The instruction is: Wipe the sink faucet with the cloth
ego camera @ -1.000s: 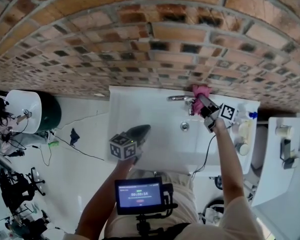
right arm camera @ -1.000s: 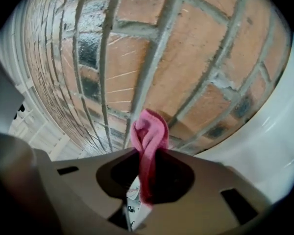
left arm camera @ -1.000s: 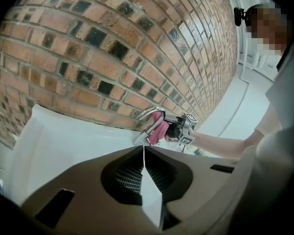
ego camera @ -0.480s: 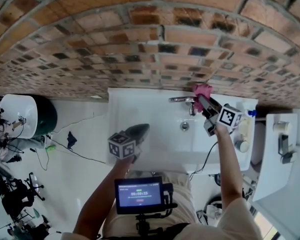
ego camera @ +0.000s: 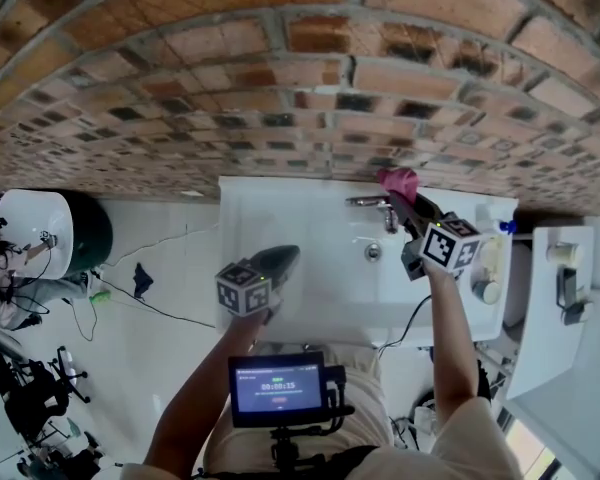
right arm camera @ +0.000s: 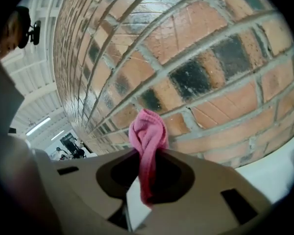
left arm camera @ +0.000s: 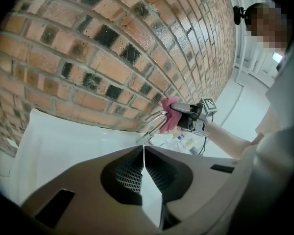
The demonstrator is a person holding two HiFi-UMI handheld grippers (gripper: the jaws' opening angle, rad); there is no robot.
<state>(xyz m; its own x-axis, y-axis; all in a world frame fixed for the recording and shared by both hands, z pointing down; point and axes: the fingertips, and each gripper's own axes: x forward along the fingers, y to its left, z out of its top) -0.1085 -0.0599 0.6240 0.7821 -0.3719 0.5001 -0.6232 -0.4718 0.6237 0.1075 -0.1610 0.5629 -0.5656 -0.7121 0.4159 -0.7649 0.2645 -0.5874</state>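
Right arm stretched forward over the white sink (ego camera: 280, 208), right gripper (ego camera: 404, 200) clamped on a bunched pink cloth (ego camera: 398, 179) at the right end of the faucet (ego camera: 368, 202), close under the brick wall (ego camera: 280, 88). Left gripper (ego camera: 283, 259) held low over the sink's front left, jaws closed on nothing. Chest screen (ego camera: 277, 385) text too small to read. Faucet spout lying along the wall, tip toward the left.
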